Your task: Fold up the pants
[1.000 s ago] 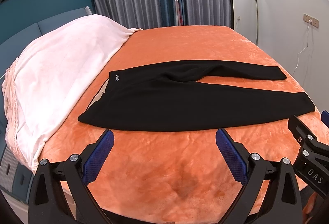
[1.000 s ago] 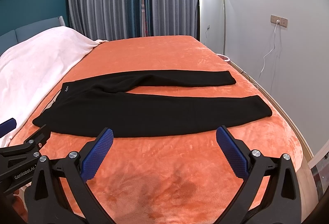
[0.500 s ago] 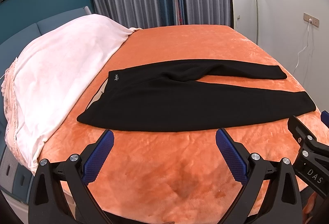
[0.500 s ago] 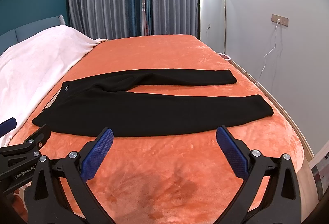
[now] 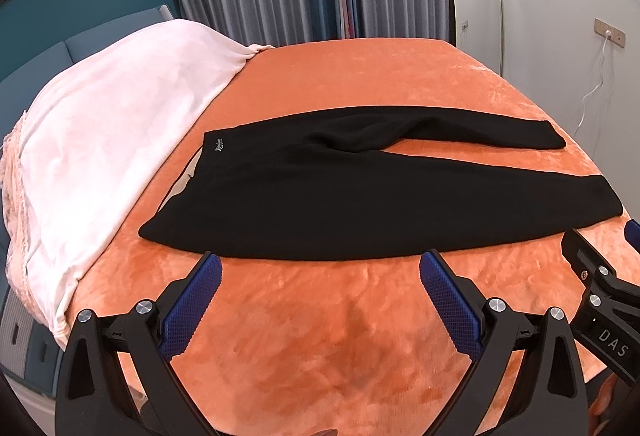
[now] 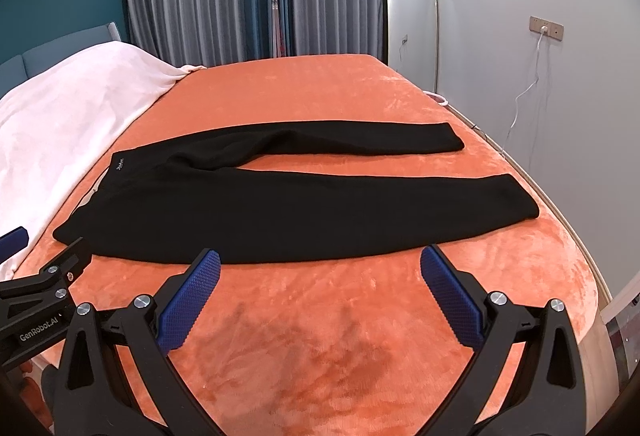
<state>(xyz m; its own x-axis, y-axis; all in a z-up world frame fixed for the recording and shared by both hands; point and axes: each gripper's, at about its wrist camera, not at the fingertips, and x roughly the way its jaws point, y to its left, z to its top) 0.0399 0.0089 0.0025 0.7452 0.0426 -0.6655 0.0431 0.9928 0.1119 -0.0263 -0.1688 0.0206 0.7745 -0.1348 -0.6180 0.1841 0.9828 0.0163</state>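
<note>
Hovering over the near edge of the bed (image 5: 360, 68), we hold both claws wide apart with nothing between their blue pads. The left claw (image 5: 316, 292) sits just short of the pants (image 5: 320, 204) toward the waistband end, and the right claw (image 6: 320, 288) does the same toward the leg end; each one shows at the edge of the other's view, so the two are side by side. The black pants lie flat across the orange bedspread (image 6: 320, 336), waistband (image 5: 188, 188) to our left beside the pale blanket (image 5: 100, 140) — with a small logo near the far corner — and the legs running right. The legs are split in a narrow V: the near leg (image 6: 400, 208) lies broad and straight along our side, the far leg (image 6: 360, 138) angles away behind it, a strip of bedspread showing between them. That layout looks deliberate to us — spread flat, the garment offers clean edges to pinch. We judge no fold has been made yet and that the likely first step is bringing one leg onto the other. The near hem is the closest edge, but the plush bedspread may get pinched along with the thin cloth.
</note>
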